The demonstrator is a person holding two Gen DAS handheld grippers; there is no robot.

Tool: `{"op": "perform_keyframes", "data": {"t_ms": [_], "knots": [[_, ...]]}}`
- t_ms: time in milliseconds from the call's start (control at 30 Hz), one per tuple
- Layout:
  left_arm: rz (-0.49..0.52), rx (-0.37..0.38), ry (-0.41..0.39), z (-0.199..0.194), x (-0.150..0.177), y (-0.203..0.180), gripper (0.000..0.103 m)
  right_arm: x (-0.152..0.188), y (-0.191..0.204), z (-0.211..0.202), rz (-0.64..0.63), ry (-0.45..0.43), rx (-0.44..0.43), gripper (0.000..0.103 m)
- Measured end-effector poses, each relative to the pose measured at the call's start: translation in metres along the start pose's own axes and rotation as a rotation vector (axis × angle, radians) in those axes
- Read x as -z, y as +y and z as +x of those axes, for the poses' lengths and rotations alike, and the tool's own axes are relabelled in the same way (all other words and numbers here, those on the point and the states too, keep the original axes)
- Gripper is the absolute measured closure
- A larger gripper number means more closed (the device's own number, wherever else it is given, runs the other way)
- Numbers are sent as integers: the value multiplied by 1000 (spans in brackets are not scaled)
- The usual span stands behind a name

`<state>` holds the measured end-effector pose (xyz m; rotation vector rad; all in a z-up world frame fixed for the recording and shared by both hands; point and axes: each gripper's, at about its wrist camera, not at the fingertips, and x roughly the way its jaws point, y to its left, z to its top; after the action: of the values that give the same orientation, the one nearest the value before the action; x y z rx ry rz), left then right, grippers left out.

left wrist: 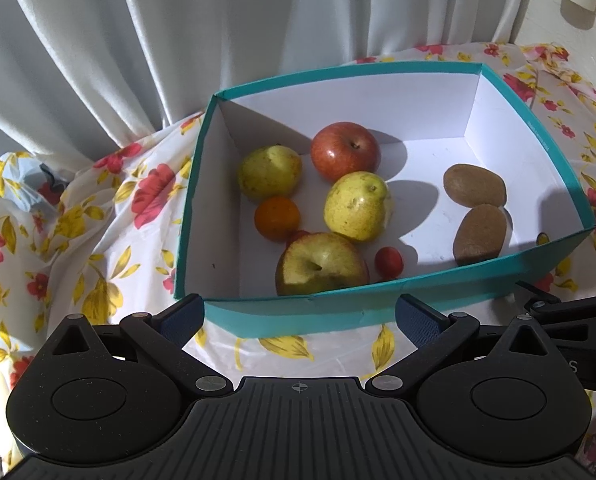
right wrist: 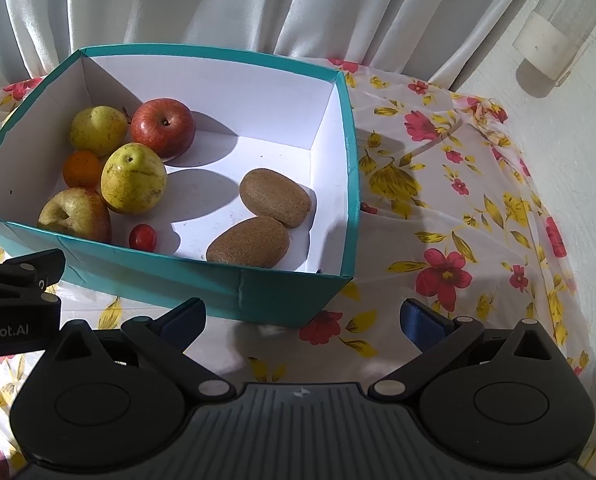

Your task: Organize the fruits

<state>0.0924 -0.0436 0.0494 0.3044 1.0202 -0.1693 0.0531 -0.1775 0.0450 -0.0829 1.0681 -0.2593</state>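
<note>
A teal box [left wrist: 298, 314] [right wrist: 258, 292] with a white inside holds the fruit. In it lie a red apple [left wrist: 345, 151] [right wrist: 164, 127], two yellow-green pears [left wrist: 357, 206] [left wrist: 270, 172] [right wrist: 133, 178], an orange [left wrist: 277, 218] [right wrist: 82, 168], a yellow-red apple [left wrist: 321, 266] [right wrist: 76, 213], a small red tomato [left wrist: 388, 261] [right wrist: 142, 237] and two kiwis [left wrist: 474, 185] [left wrist: 479, 234] [right wrist: 274, 192] [right wrist: 248, 242]. My left gripper [left wrist: 299, 318] hangs open just before the box's near wall. My right gripper [right wrist: 303, 318] is open near the box's front right corner. Both hold nothing.
The box stands on a floral cloth [left wrist: 78, 240] [right wrist: 437, 220] over a round table. White curtains [left wrist: 178, 40] hang behind, and a wall [right wrist: 577, 140] is to the right. The other gripper's black body shows at each view's edge [left wrist: 569, 320] [right wrist: 14, 292].
</note>
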Motion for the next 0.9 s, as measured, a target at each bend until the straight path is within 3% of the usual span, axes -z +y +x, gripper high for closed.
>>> {"op": "perform_keyframes", "data": {"t_ms": [900], "knots": [[14, -14, -4, -1, -1, -4, 0, 0, -5, -2, 10, -8, 3, 0]]}}
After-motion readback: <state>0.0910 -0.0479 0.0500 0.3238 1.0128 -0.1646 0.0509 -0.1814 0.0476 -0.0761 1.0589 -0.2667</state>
